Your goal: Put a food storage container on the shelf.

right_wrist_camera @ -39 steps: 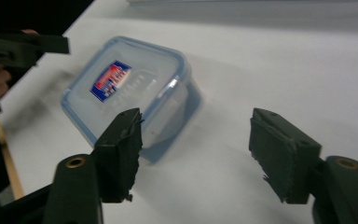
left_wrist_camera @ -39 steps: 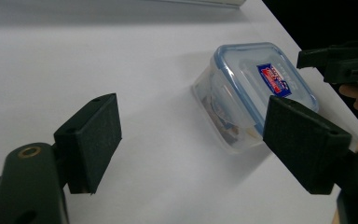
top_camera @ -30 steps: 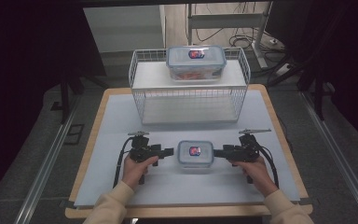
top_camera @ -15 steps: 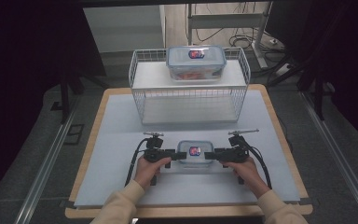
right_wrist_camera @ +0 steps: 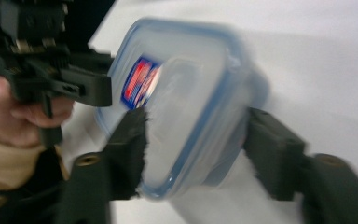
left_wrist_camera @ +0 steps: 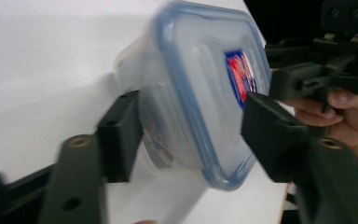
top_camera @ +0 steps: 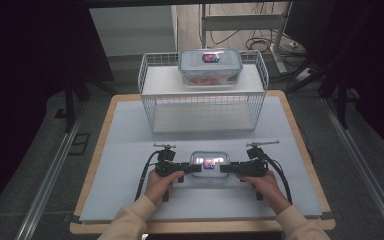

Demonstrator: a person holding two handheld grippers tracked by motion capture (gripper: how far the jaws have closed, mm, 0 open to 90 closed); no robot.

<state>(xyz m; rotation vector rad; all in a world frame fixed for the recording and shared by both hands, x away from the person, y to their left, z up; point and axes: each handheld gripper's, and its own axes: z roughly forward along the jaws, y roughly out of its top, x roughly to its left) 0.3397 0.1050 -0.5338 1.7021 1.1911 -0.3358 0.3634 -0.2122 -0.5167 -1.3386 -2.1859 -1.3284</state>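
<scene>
Currently both jaws have just been closing: left hand-held gripper [top_camera: 196, 168] and right hand-held gripper [top_camera: 225, 168] clamp the box [top_camera: 209, 164] near the desk's [top_camera: 130, 150] front edge; lifting remains

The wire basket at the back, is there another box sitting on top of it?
Yes, in the high view a second clear lidded box sits on the white shelf on top of the wire basket.

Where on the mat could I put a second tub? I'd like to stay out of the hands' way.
The grey mat lies bare left of the left gripper, right of the right gripper, and in the strip before the wire rack. It is crowded around the near container, a gripper at each end.
</scene>
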